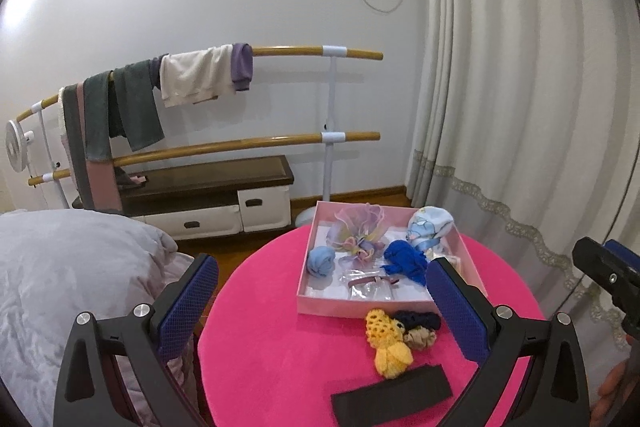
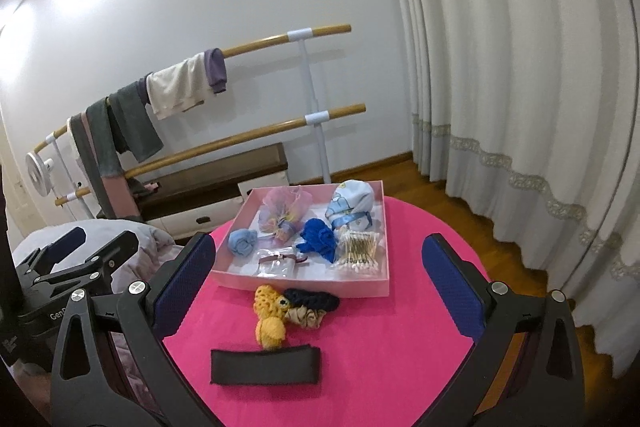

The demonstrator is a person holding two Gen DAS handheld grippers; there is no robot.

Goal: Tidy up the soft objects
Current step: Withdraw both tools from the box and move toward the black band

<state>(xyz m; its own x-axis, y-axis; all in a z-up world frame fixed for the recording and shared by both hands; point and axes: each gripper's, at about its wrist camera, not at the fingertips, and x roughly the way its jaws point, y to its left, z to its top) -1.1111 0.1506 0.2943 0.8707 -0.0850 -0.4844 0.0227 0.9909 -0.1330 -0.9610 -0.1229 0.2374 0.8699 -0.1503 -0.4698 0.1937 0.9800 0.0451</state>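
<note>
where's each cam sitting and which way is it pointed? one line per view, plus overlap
Left wrist: on the left gripper, above the near-left table edge, facing the pink box and wall; its open fingers frame the view, the right gripper shows at right.
Right wrist: on the right gripper, same heading, further right; open fingers frame the view, the left gripper shows at left.
Shared: pink box, yellow knit item, black band, pink table.

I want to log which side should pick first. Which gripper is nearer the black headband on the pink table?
Hard to call; probably the right gripper, which looks squarely over the black headband. From the left gripper, the headband sits off to its right.
</note>
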